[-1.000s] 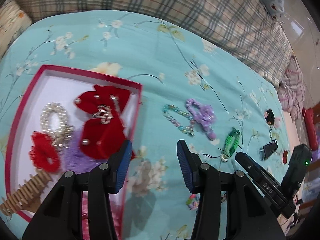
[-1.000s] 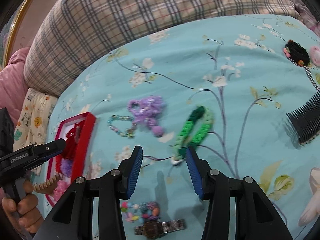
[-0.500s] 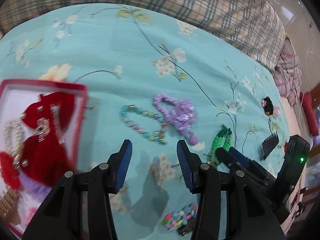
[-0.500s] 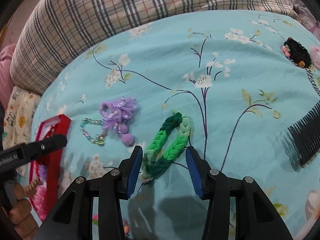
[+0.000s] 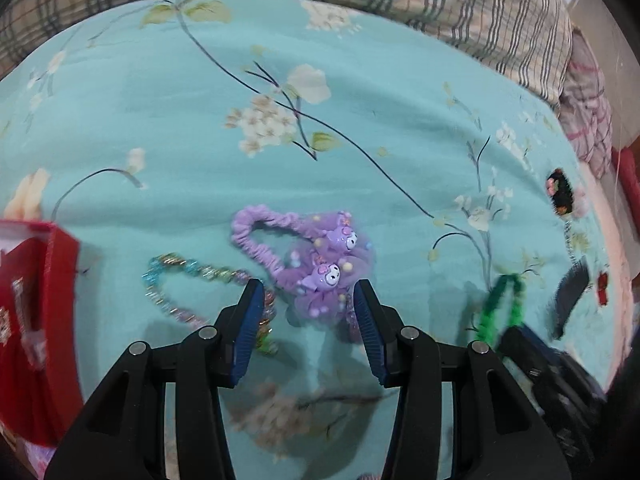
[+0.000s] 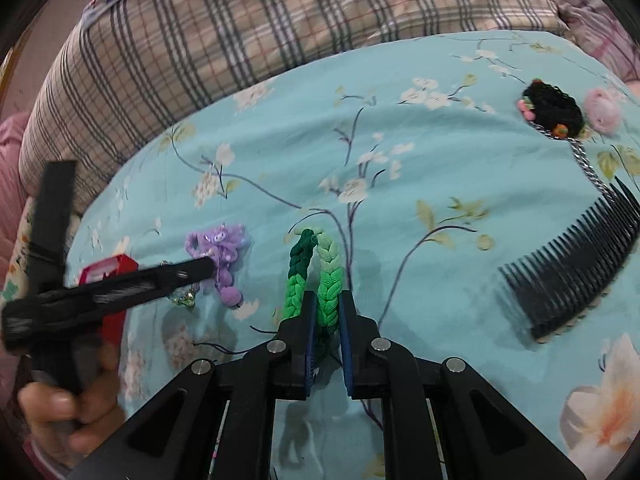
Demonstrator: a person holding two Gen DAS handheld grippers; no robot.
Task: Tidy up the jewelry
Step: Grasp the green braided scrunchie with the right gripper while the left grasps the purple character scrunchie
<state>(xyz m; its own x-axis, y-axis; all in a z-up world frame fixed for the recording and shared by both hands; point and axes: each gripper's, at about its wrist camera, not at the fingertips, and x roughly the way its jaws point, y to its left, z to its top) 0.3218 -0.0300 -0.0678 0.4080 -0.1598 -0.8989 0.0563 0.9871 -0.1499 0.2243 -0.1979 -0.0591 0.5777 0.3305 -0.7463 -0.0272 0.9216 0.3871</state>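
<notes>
A purple hair tie with two cartoon charms lies on the teal floral sheet. My left gripper hangs over it, open, its blue pads either side of the charms and clear of them. A beaded bracelet lies just left of it, and the red box is at the left edge. In the right wrist view, my right gripper is shut on the near end of the green braided hair tie. The purple hair tie shows there too, with a left gripper finger reaching to it.
A black comb lies to the right, with a black crochet clip on a chain and a pink piece beyond it. A plaid quilt borders the far side. A hand grips the left tool at lower left.
My left gripper swung right, from over the red box to the purple hair tie, and sank a little. My right gripper slid forward onto the green braid and closed on it.
</notes>
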